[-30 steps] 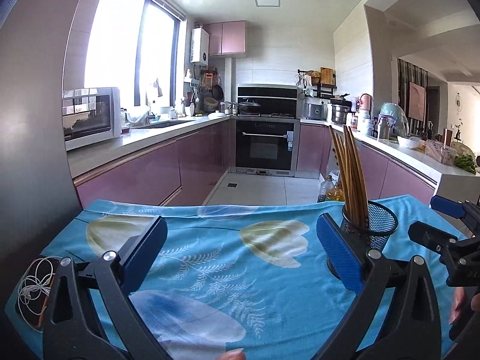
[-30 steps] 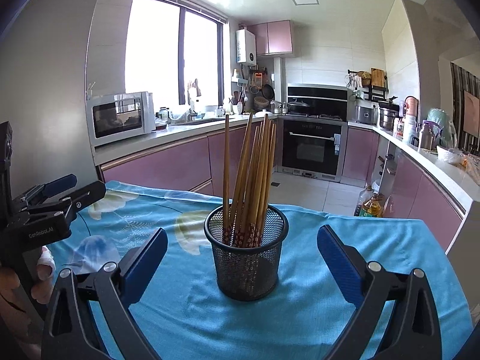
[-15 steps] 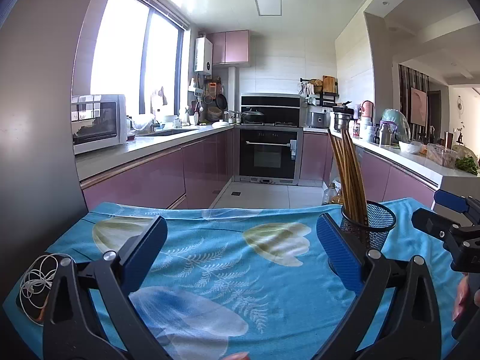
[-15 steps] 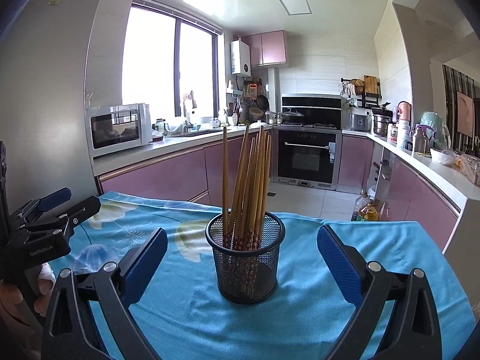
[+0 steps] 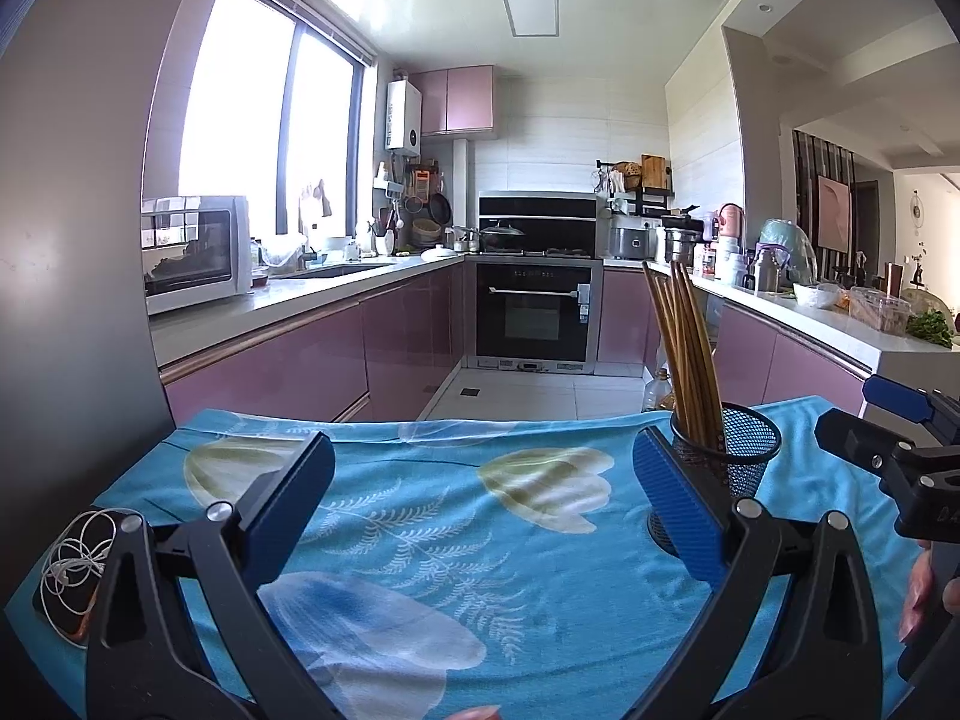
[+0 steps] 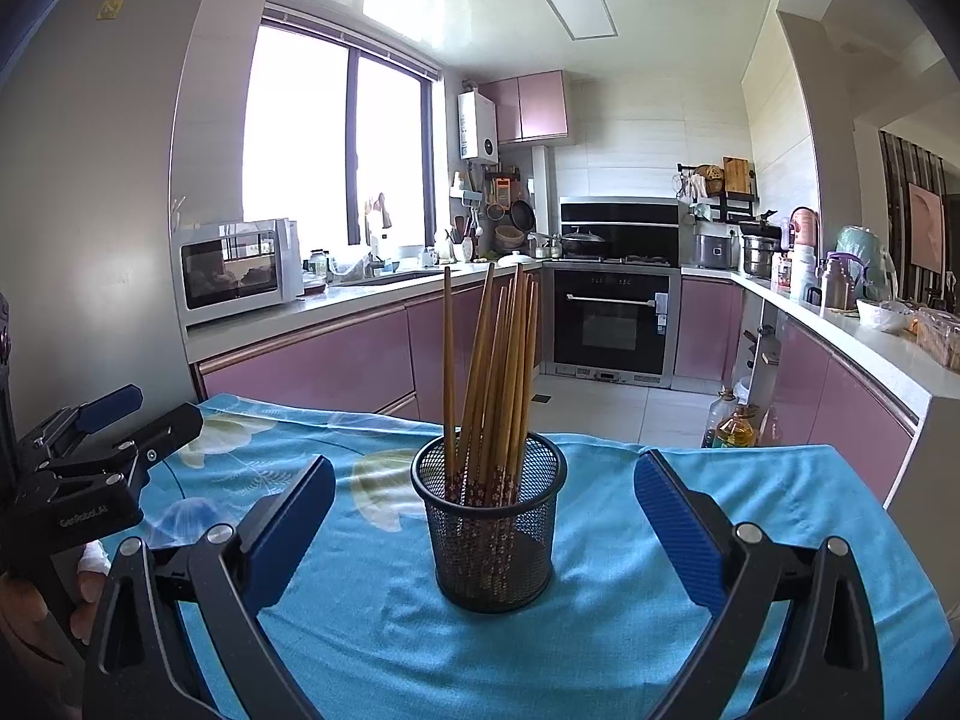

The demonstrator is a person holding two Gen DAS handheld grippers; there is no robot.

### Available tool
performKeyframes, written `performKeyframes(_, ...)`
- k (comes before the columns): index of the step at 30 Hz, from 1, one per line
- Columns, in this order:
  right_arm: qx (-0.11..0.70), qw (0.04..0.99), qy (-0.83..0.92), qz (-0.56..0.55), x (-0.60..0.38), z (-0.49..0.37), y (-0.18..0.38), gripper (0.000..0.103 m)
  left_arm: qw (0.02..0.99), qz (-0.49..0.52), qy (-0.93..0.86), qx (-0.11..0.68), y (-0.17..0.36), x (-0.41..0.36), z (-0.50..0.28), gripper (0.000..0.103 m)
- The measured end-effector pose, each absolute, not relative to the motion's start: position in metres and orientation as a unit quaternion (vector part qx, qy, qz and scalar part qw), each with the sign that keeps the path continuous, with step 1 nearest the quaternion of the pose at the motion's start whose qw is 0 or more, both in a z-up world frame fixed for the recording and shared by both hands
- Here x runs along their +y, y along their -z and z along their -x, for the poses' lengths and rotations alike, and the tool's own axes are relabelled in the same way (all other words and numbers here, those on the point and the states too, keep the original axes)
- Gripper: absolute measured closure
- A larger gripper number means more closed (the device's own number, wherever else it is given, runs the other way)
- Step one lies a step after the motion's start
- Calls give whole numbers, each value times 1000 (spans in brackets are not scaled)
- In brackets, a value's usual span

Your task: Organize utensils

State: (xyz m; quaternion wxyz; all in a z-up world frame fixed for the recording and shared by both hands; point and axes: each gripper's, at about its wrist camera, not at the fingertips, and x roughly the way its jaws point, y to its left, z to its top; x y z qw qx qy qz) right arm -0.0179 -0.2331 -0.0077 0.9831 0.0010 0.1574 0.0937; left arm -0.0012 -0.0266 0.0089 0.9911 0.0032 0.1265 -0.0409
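Note:
A black mesh cup (image 6: 492, 534) stands upright on the blue floral tablecloth (image 6: 630, 630), holding several wooden chopsticks (image 6: 498, 372). My right gripper (image 6: 483, 516) is open and empty, its blue pads either side of the cup and nearer the camera. My left gripper (image 5: 483, 498) is open and empty over the cloth (image 5: 420, 540); the cup (image 5: 729, 462) with its chopsticks (image 5: 684, 348) sits just behind its right pad. Each gripper shows at the edge of the other's view: the right one in the left wrist view (image 5: 888, 450), the left one in the right wrist view (image 6: 96, 450).
A coil of white earphone cable (image 5: 75, 558) lies on a dark object at the cloth's left edge. Beyond the table's far edge is a kitchen with pink cabinets, an oven (image 5: 534, 306) and a microwave (image 5: 192, 252). Oil bottles (image 6: 732, 426) stand on the floor.
Both cameras have tilted upward slightly, so the table and cup sit lower in view. The cup, chopsticks and open grippers are otherwise unchanged.

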Motion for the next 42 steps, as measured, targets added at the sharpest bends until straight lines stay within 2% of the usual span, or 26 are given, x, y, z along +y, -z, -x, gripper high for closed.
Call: performKeyframes(42, 160, 983, -93, -4, -234, 17, 13, 6, 992, -4, 36, 120, -11, -26, 2, 5)
